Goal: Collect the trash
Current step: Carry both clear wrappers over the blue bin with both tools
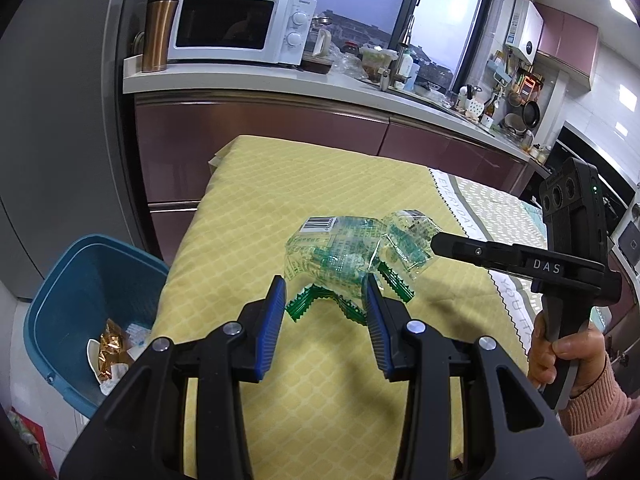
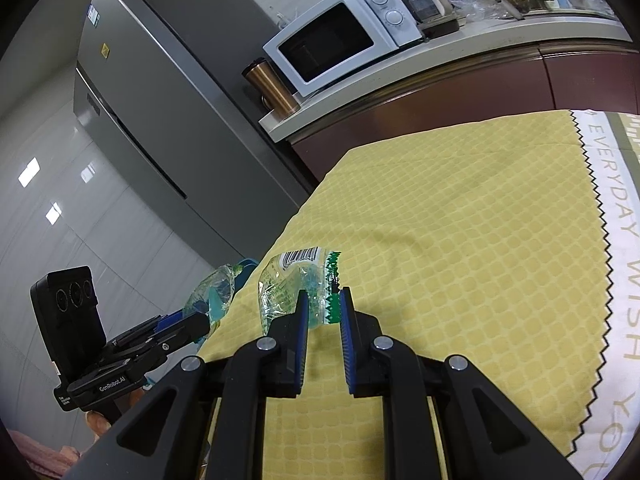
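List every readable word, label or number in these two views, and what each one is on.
"DAS": right gripper, on its arm.
"GenRobot.AI": left gripper, on its body.
"EVERYDAY WISH YOU": white cloth border.
Barcode digits on the plastic wrapper: too small.
Microwave brand: blurred.
Fridge stickers: unreadable.

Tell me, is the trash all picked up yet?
Not yet. Some trash already lies in the blue bin. Two clear green wrappers lie on the yellow cloth. The left gripper is open around the first wrapper, and the right gripper is open at the edge of the second wrapper. Neither is gripped or binned.
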{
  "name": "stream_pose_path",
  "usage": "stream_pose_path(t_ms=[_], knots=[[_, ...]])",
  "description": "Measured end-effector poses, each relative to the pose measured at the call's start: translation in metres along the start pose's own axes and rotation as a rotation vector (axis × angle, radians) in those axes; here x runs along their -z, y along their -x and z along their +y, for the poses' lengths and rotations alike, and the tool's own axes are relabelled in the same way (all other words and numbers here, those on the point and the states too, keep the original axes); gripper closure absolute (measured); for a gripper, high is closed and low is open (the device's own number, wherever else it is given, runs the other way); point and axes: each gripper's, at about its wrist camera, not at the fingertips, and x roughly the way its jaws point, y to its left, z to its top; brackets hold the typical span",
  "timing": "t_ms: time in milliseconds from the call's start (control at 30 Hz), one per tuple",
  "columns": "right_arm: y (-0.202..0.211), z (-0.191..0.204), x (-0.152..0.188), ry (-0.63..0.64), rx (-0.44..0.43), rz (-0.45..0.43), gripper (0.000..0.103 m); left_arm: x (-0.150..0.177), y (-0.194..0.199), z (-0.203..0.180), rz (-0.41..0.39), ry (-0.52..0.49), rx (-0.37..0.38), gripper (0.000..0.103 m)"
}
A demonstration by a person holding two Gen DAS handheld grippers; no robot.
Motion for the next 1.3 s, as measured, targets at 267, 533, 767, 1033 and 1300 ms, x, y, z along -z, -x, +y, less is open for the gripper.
stream_pose_path(t_ms=[267,533,767,1033,1300], knots=[[-0.011,0.007,-0.002,0.015,-0.020,0.016,0.089,0.003,0.011,0.014,-0.007,0.017,-0.027,0.064],[-0.018,0.016,-0.004,0.025,-0.035,0.033,0.089,0.007,0.021,0.022,-0.016,0.029,-0.054,0.064],[-0.026,0.025,-0.005,0.041,-0.049,0.045,0.089,0.007,0.027,0.030,-0.025,0.043,-0.067,0.064],[-0.036,0.035,-0.005,0.061,-0.063,0.061,0.089,0.007,0.034,0.039,-0.032,0.059,-0.083,0.064],[-0.047,0.044,-0.006,0.083,-0.077,0.078,0.089,0.009,0.040,0.051,-0.041,0.078,-0.102,0.064]])
